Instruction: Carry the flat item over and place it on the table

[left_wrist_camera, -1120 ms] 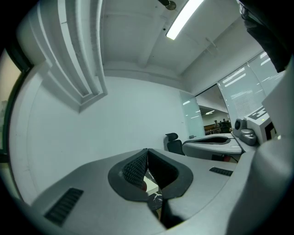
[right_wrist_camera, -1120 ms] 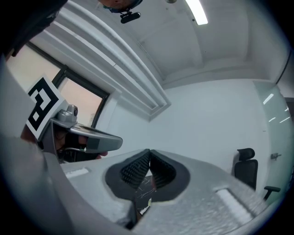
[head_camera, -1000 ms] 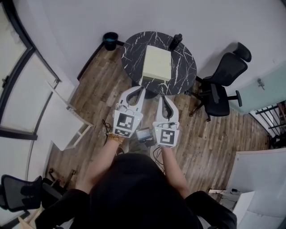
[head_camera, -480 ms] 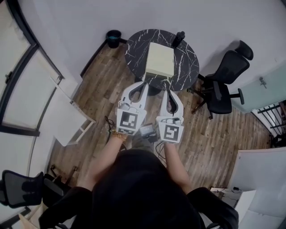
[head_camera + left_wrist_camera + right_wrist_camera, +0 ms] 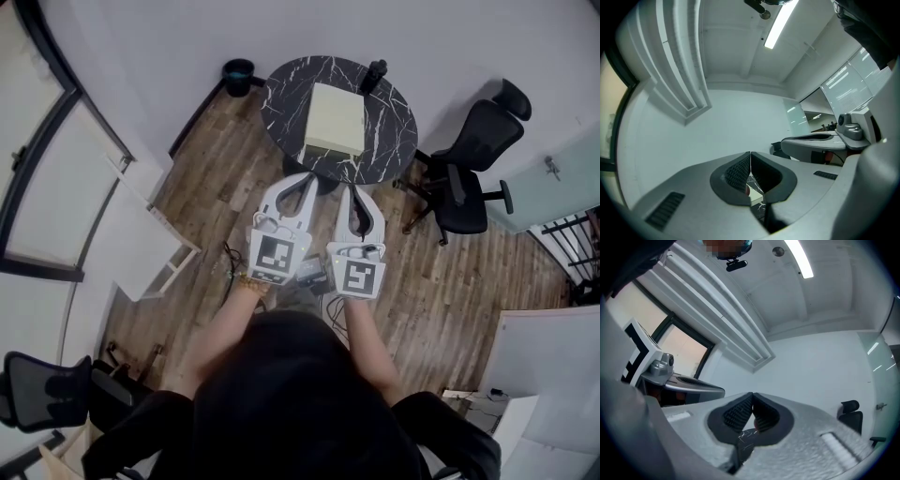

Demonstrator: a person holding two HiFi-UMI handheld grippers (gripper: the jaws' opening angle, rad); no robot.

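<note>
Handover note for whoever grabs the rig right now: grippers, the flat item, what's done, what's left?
Left gripper: jaws shut, empty, by the table's near edge.
Right gripper: jaws shut, empty, alongside the left.
Flat item: pale yellow, lying flat on the round marble table, apart from both grippers.
Done: the item looks placed.
Left: apparently nothing for the task.
</note>
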